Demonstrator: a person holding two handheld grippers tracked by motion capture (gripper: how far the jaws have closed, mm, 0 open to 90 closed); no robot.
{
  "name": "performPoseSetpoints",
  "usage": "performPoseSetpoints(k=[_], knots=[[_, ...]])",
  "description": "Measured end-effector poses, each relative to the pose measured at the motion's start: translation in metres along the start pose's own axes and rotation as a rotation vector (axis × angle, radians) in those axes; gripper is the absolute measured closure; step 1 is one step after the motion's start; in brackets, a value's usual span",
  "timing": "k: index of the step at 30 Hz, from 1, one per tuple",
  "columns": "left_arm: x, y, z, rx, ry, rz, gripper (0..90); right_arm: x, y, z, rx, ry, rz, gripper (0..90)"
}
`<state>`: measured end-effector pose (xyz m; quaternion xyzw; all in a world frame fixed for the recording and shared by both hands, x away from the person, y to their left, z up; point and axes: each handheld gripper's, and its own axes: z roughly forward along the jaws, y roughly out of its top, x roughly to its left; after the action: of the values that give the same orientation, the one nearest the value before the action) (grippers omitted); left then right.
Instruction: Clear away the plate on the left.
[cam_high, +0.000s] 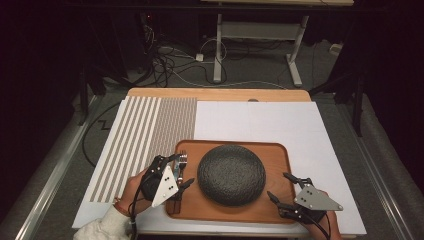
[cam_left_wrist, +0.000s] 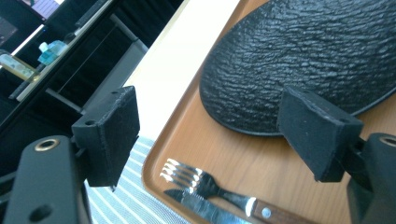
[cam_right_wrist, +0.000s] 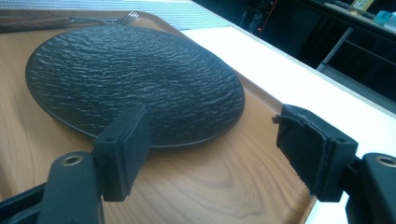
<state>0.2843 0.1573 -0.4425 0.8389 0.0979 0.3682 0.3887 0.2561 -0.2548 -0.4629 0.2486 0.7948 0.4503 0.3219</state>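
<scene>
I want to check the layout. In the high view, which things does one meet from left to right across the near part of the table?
Striped mat → left gripper → fork → black textured plate → right gripper.

Fork (cam_high: 182, 161) and knife (cam_left_wrist: 205, 210) lie left of the plate (cam_high: 231, 174) on the tray (cam_high: 272, 150).

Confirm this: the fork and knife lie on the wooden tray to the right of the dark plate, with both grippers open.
Wrong side. In the high view the fork and knife lie left of the dark plate on the wooden tray. The left gripper and right gripper are indeed open.
</scene>
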Motion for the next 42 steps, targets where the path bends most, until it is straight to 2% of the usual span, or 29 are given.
performPoseSetpoints(k=[11, 18, 27, 42], knots=[[-0.001, -0.018, -0.010, 0.035, 0.027, -0.005, 20.6, -0.001, -0.002, -0.003, -0.002, -0.016, 0.011, 26.7], [-0.001, -0.030, -0.017, 0.034, 0.042, -0.027, 20.6, -0.003, -0.004, -0.006, 0.002, -0.037, 0.020, 26.7], [-0.004, -0.048, -0.023, 0.060, 0.060, -0.058, 20.6, -0.006, -0.005, -0.008, -0.003, -0.046, 0.028, 26.7], [-0.009, -0.082, -0.039, 0.111, 0.053, -0.171, 20.5, -0.011, -0.009, -0.009, -0.002, -0.054, 0.041, 26.6]])
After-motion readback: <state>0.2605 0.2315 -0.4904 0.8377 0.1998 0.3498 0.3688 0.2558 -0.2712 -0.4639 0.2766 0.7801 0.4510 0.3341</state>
